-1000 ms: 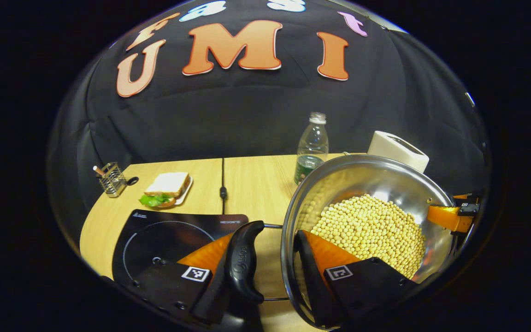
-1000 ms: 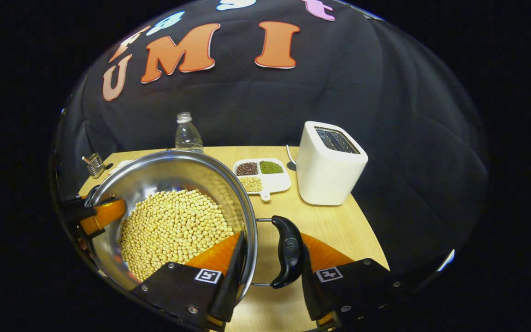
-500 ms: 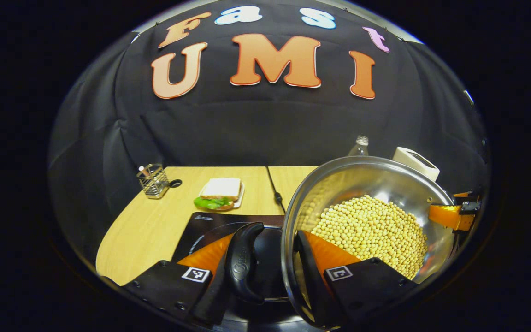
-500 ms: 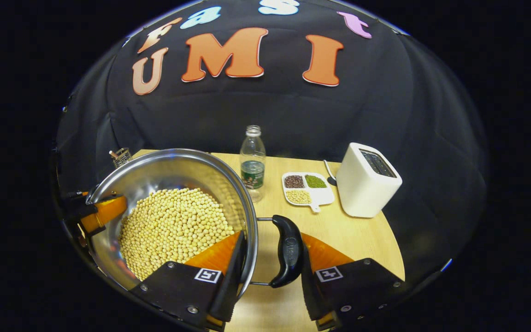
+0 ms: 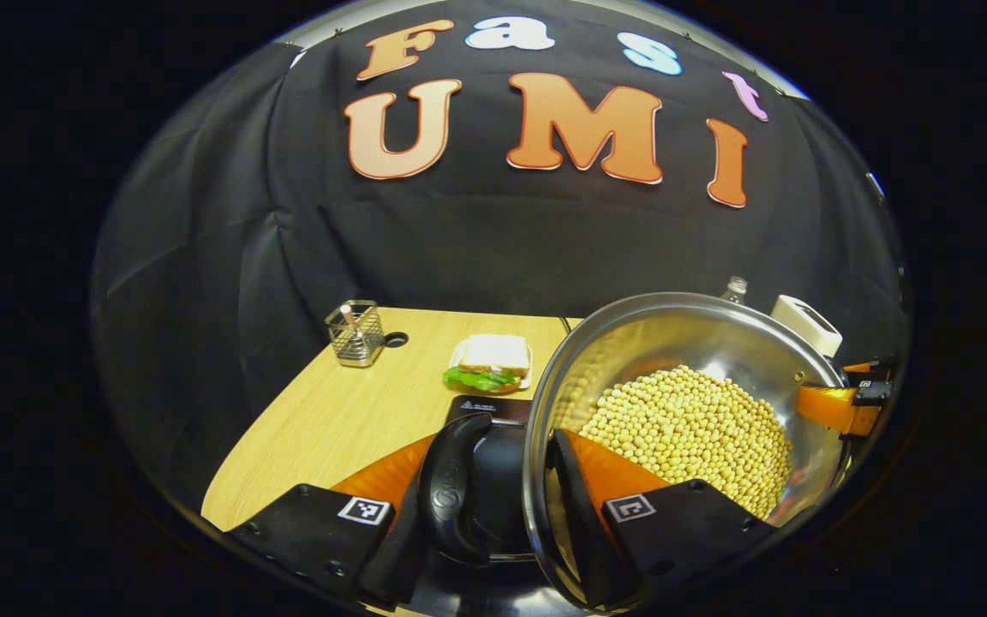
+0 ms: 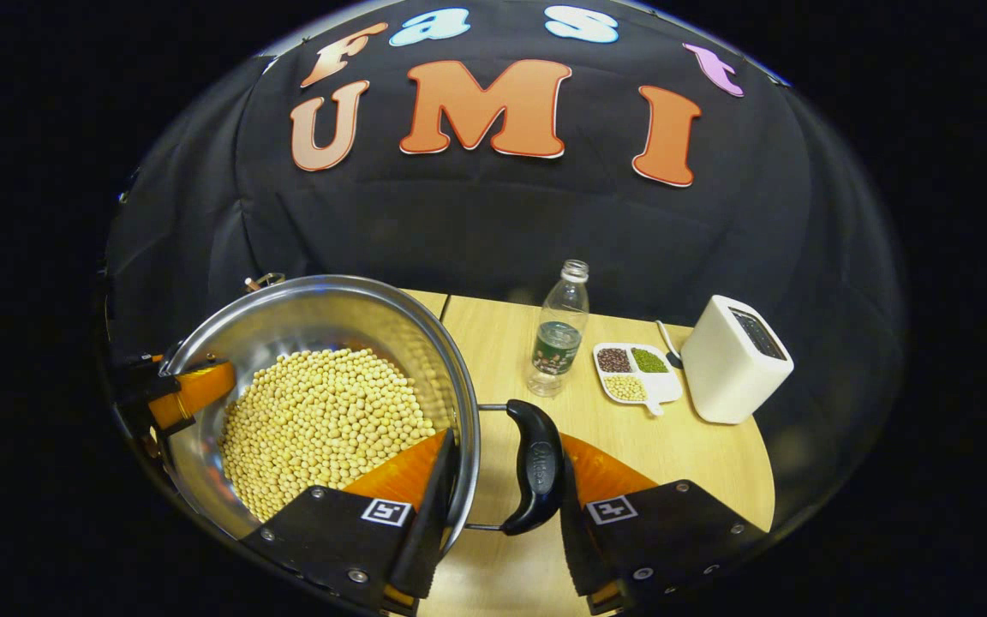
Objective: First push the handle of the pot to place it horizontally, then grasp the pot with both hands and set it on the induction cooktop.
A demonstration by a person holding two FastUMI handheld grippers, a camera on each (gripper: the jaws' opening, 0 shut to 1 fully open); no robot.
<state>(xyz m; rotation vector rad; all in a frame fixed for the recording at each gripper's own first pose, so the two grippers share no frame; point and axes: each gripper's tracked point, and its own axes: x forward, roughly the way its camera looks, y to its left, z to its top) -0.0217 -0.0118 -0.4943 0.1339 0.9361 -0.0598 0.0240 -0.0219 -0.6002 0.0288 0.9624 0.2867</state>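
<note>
Now the shiny steel pot of yellow beans (image 5: 690, 411) hangs between both claws, directly above the black induction cooktop (image 5: 493, 410); left claw (image 5: 493, 506) and right claw (image 6: 502, 501) each grasp rim and black handle; straight down remains.

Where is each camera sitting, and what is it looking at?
Left gripper view: rides the left tongs, looking over the pot, its handle, the sandwich; the right tongs show across it.
Right gripper view: rides the right tongs, looking over the pot toward bottle and toaster.
Both share the pot of beans.
</note>
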